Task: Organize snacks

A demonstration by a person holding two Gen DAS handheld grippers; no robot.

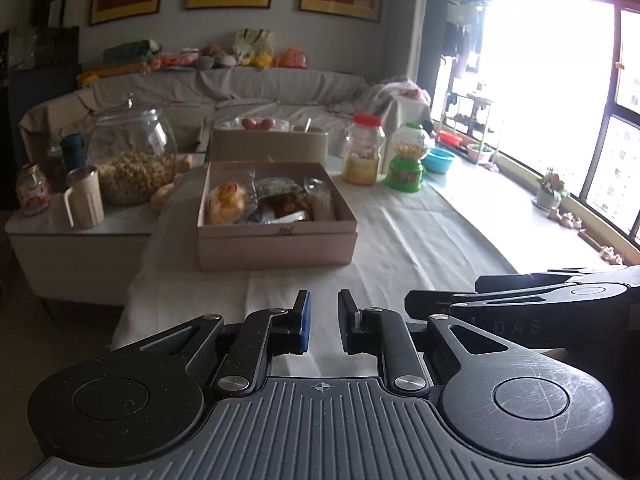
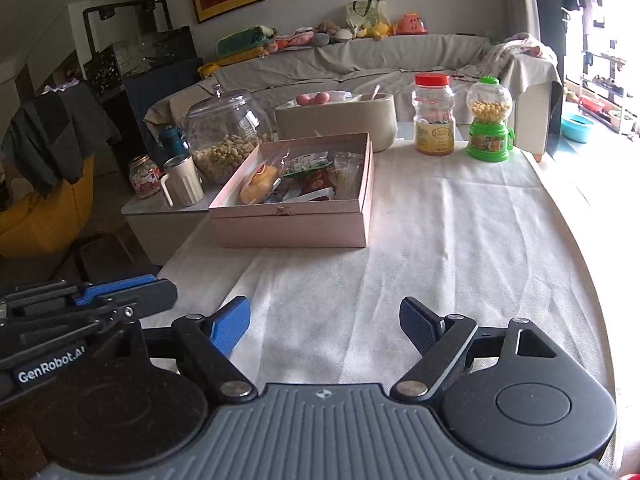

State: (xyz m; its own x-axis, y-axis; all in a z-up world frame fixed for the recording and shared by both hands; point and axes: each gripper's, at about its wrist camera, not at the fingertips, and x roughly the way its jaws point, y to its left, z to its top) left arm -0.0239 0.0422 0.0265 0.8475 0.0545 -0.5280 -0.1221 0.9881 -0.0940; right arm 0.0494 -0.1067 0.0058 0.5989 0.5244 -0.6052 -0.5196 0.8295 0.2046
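Note:
A pink open box (image 1: 276,248) (image 2: 288,228) stands on the white-clothed table (image 1: 400,240) ahead of both grippers. It holds several wrapped snacks, among them a yellow bun packet (image 1: 226,202) (image 2: 258,184). My left gripper (image 1: 324,296) hovers over bare cloth short of the box, its blue-padded jaws a narrow gap apart with nothing between them. It also shows at the left edge of the right wrist view as the left gripper (image 2: 120,292). My right gripper (image 2: 325,308) stands wide open and empty over the cloth, beside the left one, and appears as the right gripper (image 1: 520,300).
Left of the box stand a big glass jar of nuts (image 1: 132,156) (image 2: 224,136) and a beige mug (image 1: 84,196). Behind it is a beige tray with eggs (image 1: 268,144). A red-lidded jar (image 2: 434,114) and a green candy dispenser (image 2: 490,120) stand at the back right.

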